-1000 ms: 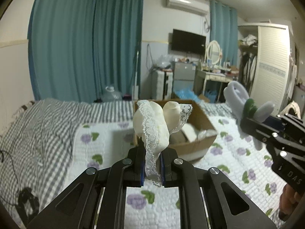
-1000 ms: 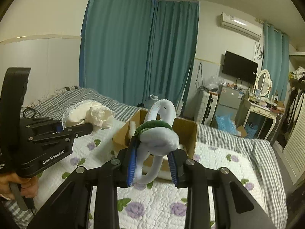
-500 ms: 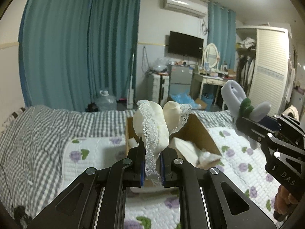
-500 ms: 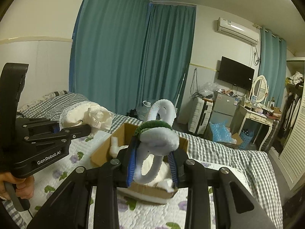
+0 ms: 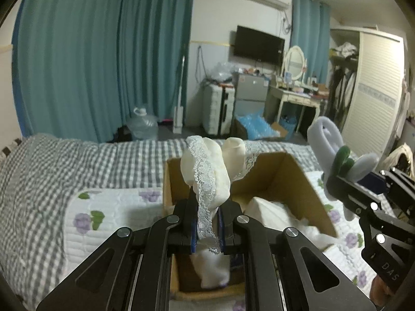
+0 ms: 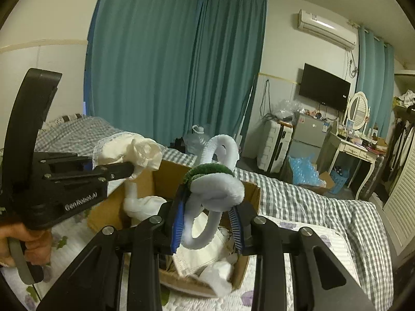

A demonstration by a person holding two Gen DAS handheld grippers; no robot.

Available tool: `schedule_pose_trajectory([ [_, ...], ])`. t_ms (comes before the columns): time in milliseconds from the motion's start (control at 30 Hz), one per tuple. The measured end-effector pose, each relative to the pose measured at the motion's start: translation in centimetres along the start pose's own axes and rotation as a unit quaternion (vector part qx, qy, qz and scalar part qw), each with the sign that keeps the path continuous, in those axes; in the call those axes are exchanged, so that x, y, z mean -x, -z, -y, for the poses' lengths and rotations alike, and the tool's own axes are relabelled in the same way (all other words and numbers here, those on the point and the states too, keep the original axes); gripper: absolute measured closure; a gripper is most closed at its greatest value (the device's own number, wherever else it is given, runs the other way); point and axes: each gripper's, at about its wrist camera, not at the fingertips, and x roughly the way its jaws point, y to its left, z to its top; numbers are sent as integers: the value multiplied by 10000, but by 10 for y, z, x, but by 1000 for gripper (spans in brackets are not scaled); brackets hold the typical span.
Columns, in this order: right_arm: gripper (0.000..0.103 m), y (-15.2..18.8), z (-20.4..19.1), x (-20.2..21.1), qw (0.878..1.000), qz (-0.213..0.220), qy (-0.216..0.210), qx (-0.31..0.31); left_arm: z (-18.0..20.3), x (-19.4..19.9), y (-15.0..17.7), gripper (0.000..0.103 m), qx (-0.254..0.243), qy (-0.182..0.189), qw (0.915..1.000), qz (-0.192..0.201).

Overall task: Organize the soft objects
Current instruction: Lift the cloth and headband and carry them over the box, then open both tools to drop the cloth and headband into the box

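Note:
My left gripper (image 5: 206, 226) is shut on a cream cloth with lace trim (image 5: 207, 173) and holds it above the open cardboard box (image 5: 290, 181). The cloth also shows in the right wrist view (image 6: 129, 153). My right gripper (image 6: 208, 224) is shut on a pale blue fluffy loop with a green band (image 6: 218, 186), above the same box (image 6: 253, 194). The loop shows at the right of the left wrist view (image 5: 334, 153). White soft items (image 6: 207, 256) lie inside the box.
The box sits on a bed with a white floral quilt (image 5: 109, 212) and a grey checked blanket (image 5: 64, 160). Teal curtains (image 5: 103, 51), a water jug (image 5: 142, 127), a desk with mirror (image 5: 295, 96) and a wardrobe (image 5: 373, 90) stand beyond.
Both grippers have moved forward toward the box, which now sits directly below them and looks larger. Both still hold their items.

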Motion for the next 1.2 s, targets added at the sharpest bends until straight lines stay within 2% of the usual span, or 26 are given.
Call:
schedule_pose_trajectory([
  [200,72,7,7,-46,9987,-498,-126,-4,3,-41,4,92,76,6,9991,-421],
  [333,72,17,14,-67,9956,-890,-277,-82,12,-59,10,92,-123,-49,9977,-669],
  [467,71,29,14,-87,9908,-1326,-272,12,10,-78,18,90,-15,-5,9940,-1093],
  [567,68,36,13,-98,9869,-1604,-171,62,18,-88,23,87,-200,73,9898,-1410],
  [633,68,40,13,-104,9842,-1765,-134,10,19,-87,23,87,-137,99,9893,-1448],
  [700,68,43,14,-105,9834,-1808,-165,-48,20,-87,23,86,-99,111,9890,-1470],
  [800,61,41,16,-97,9855,-1697,-71,13,21,-85,23,87,-99,110,9891,-1462],
  [900,47,37,17,-87,9880,-1542,25,-71,20,-86,22,84,-169,119,9889,-1469],
  [1000,44,31,17,-75,9905,-1375,28,-99,22,-82,18,75,-295,-21,9894,-1419],
  [1067,44,28,18,-67,9917,-1280,29,-97,21,-75,13,57,-269,-56,9911,-1303],
  [1133,43,24,19,-57,9934,-1141,43,-117,20,-61,8,30,-200,-51,9943,-1047],
  [1167,42,22,20,-50,9944,-1045,54,-141,19,-54,6,24,-196,-58,9958,-898],
  [1200,42,20,20,-46,9949,-990,70,-156,20,-49,5,23,-211,-81,9966,-798],
])
